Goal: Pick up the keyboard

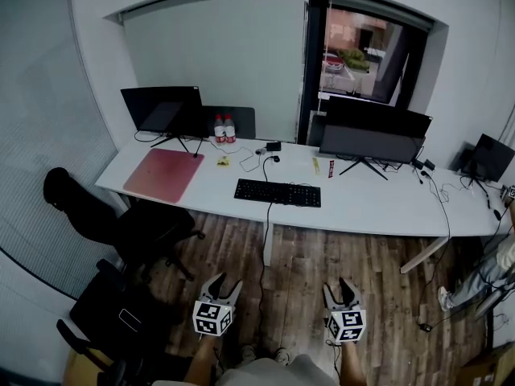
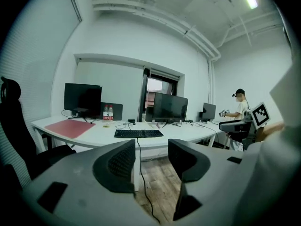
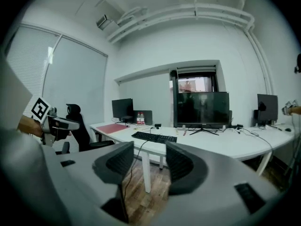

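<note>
A black keyboard (image 1: 278,192) lies flat near the front edge of the long white desk (image 1: 378,207), its cable hanging down over the edge. It also shows far ahead as the keyboard (image 2: 138,133) in the left gripper view and the keyboard (image 3: 154,137) in the right gripper view. My left gripper (image 1: 224,285) and right gripper (image 1: 340,287) are held low over the wooden floor, well short of the desk. Both stand open with nothing between the jaws.
Two monitors (image 1: 163,109) (image 1: 371,134), a red desk mat (image 1: 164,174), two bottles (image 1: 224,129) and loose cables sit on the desk. Black office chairs (image 1: 121,225) stand at the left. Another person (image 2: 240,112) stands at the far right.
</note>
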A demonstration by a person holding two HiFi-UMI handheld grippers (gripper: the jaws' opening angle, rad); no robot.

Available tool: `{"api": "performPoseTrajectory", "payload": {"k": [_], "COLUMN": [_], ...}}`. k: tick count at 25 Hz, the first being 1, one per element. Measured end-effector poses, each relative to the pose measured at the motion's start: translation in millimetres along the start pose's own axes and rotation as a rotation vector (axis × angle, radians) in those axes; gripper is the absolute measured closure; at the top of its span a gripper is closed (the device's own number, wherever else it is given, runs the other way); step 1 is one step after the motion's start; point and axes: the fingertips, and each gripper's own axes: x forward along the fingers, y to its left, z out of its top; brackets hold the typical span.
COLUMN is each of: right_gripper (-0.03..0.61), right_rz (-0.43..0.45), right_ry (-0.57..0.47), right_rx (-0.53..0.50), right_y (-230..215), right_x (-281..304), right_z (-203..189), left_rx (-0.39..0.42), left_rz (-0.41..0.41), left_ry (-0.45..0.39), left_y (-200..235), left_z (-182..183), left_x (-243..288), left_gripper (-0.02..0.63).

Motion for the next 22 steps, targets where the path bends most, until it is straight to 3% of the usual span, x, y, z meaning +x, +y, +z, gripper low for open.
{"api": "performPoseTrajectory", "payload": {"k": [1, 3, 22], "right_gripper": [0.334, 0.29, 0.324], "right_rz": [0.02, 0.04, 0.099], "right_ry": [-0.005, -0.008, 0.009], "right_rx": [0.003, -0.002, -0.036], "right_y": [3, 7, -13], "right_x": [0, 1, -4], "right_z": [-1, -1, -12], "left_rx": [-0.003, -0.008, 0.031], "left_rz": [-0.013, -0.026, 0.007], "left_ry": [0.004, 0.012, 0.034], "left_y": [-3, -7, -38], "left_z": [-2, -5, -9], "left_x": [0, 0, 8], "left_gripper": [0.404, 0.38, 0.379]}}
